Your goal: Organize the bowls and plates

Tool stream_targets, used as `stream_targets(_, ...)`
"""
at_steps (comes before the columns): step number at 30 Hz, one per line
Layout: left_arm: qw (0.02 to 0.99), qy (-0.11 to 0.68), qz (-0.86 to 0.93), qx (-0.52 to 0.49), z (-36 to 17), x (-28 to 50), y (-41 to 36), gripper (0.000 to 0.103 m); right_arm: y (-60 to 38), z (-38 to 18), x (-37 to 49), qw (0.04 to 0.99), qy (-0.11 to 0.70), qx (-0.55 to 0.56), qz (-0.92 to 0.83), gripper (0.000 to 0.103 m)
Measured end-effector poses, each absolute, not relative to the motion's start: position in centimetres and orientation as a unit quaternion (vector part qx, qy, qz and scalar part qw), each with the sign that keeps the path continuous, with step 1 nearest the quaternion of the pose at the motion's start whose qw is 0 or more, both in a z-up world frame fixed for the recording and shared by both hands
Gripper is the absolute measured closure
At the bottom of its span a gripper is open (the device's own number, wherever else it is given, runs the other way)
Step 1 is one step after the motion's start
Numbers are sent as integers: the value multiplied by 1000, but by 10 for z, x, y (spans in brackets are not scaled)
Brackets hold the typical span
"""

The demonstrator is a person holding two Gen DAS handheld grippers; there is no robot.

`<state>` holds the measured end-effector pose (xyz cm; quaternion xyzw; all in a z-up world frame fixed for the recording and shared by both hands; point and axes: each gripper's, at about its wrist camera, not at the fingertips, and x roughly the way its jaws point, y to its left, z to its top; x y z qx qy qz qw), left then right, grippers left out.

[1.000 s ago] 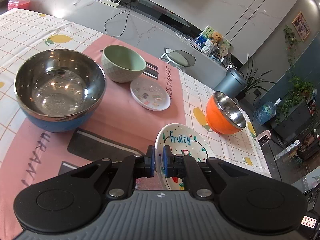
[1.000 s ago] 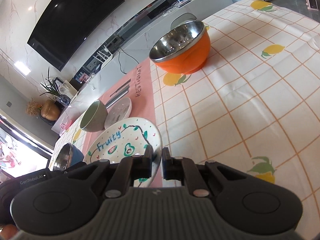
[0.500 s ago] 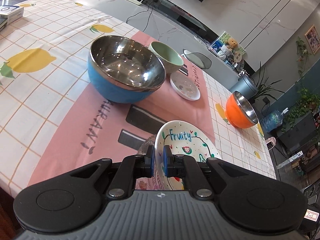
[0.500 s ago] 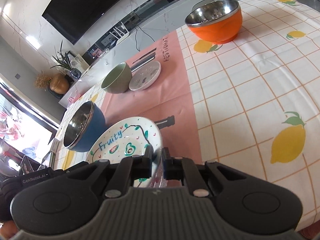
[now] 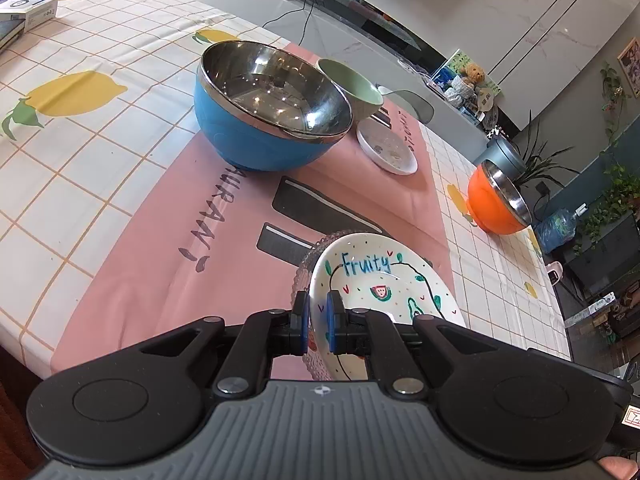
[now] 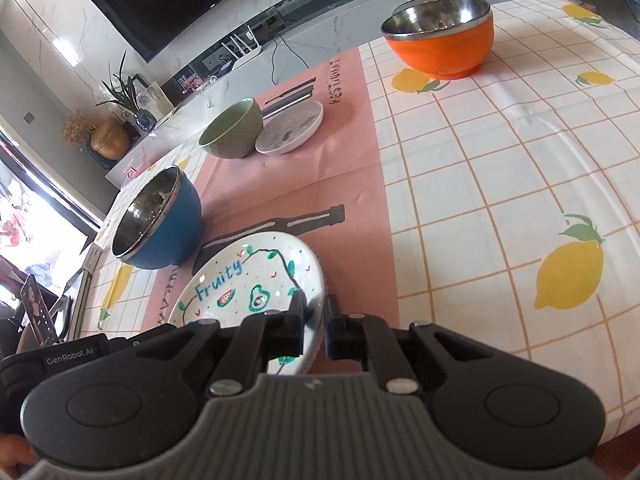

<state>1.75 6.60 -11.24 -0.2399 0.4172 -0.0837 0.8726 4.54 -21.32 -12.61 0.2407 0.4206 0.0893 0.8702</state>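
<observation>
A white plate painted "Fruity" (image 5: 380, 280) (image 6: 248, 276) rests on a ridged clear glass plate (image 5: 301, 276), low over the pink runner near the table's front edge. My left gripper (image 5: 318, 320) is shut on the stack's left rim. My right gripper (image 6: 316, 316) is shut on its right rim. Beyond stand a blue steel-lined bowl (image 5: 260, 120) (image 6: 160, 220), a green bowl (image 5: 352, 88) (image 6: 234, 130) and a small white plate (image 5: 386, 148) (image 6: 290, 128). An orange steel-lined bowl (image 5: 494, 204) (image 6: 440, 44) sits far right.
The pink runner (image 5: 160, 260) crosses the lemon-print tablecloth (image 6: 500, 200). Boxes (image 5: 28, 12) lie at the table's far left corner. A phone on a stand (image 6: 36, 308) is off the table's left side. A chair back (image 5: 412, 104) shows behind the far edge.
Both grippers have drawn back toward the near table edge with the plates held between them. The bowls now look farther away, and the blue bowl has slid from left toward centre.
</observation>
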Motion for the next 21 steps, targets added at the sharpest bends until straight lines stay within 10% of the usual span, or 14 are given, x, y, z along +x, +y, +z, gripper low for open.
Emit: stream_targets(21,897,397,-76,-179,-107,13,54,93,-197,-128,48,880,427,191,77,94)
